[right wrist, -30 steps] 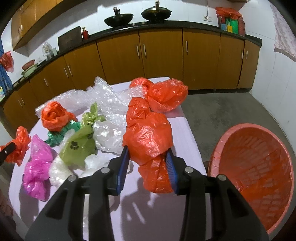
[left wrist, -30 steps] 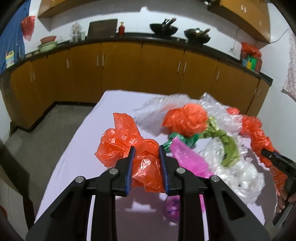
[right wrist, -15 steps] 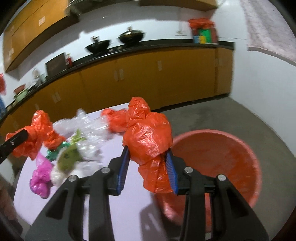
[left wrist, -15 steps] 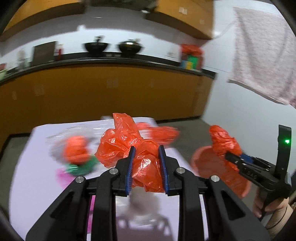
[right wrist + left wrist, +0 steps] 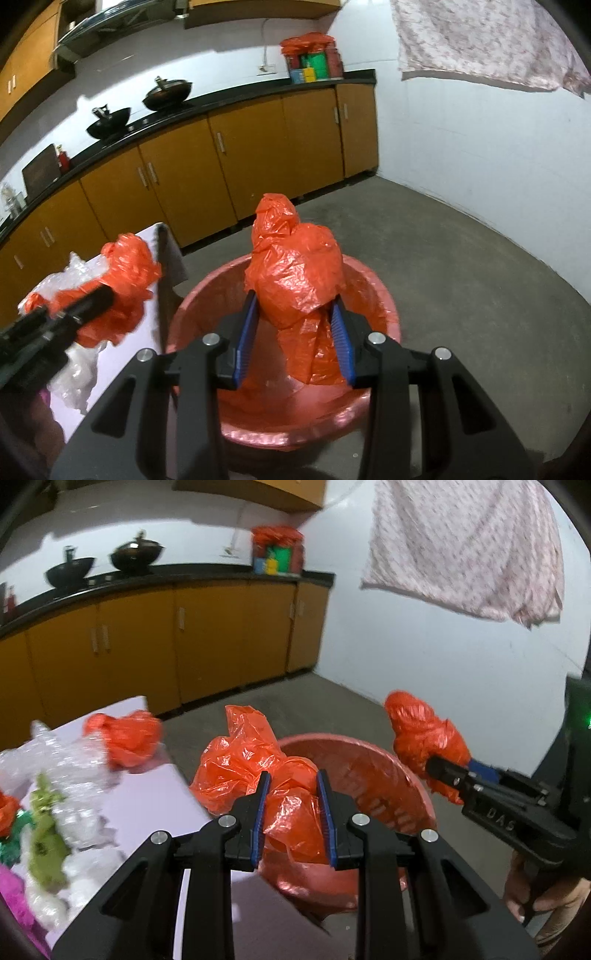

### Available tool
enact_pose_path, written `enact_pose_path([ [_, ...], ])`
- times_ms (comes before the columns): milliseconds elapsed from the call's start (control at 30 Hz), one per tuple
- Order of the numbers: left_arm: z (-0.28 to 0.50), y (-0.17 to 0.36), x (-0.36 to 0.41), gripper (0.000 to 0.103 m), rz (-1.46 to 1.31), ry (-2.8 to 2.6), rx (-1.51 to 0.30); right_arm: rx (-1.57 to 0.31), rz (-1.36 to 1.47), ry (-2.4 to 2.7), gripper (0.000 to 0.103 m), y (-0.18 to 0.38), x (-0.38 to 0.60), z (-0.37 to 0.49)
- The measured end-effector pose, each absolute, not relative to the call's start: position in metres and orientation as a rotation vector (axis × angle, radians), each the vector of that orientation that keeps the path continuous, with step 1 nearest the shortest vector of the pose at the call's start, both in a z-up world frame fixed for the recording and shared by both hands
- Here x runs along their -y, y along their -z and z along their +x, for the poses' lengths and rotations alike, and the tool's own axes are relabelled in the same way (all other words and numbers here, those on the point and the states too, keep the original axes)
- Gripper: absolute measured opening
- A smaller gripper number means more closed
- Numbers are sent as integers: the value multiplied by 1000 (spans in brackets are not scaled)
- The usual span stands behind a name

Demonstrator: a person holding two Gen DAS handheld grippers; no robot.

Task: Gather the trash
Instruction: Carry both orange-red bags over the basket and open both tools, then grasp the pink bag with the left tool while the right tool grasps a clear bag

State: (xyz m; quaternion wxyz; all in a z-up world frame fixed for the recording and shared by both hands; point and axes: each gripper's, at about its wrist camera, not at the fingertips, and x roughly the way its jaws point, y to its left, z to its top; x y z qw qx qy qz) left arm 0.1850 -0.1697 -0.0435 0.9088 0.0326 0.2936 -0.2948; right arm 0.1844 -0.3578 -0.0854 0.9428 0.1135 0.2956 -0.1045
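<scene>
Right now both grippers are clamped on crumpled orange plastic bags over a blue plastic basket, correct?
Not quite: the round plastic basket is red, not blue, as the right wrist view shows. The left gripper and right gripper each do clamp a crumpled orange plastic bag above it.

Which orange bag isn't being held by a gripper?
The crumpled orange bag lying at the table's far corner. The other two are pinched in the left gripper and right gripper above the basket.

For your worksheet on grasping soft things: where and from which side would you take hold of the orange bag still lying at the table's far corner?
Grip the orange bag by its crumpled upper bulge, coming from above. It is a loose, shapeless wad on the table with clear plastic tight against its left, so a top pinch across a raised fold probably avoids snagging that.
</scene>
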Motion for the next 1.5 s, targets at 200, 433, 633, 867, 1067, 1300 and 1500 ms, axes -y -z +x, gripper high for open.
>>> enact_pose_path([
  [200,192,57,191,25,154,670,-635,-601,259,242,38,92,364,195],
  [433,205,69,202,25,215,702,-656,-608,299,265,38,106,367,202],
  [633,209,73,200,25,220,700,-665,-614,324,259,38,113,371,210],
  [867,210,75,207,34,233,698,-669,-573,347,244,54,104,378,210],
  [1067,215,74,202,45,192,667,-688,-556,357,266,57,99,386,201],
  [1300,208,61,172,54,139,576,-661,-538,332,266,59,91,382,190],
  [1500,185,48,120,63,89,445,-623,-518,261,221,62,81,354,184],
])
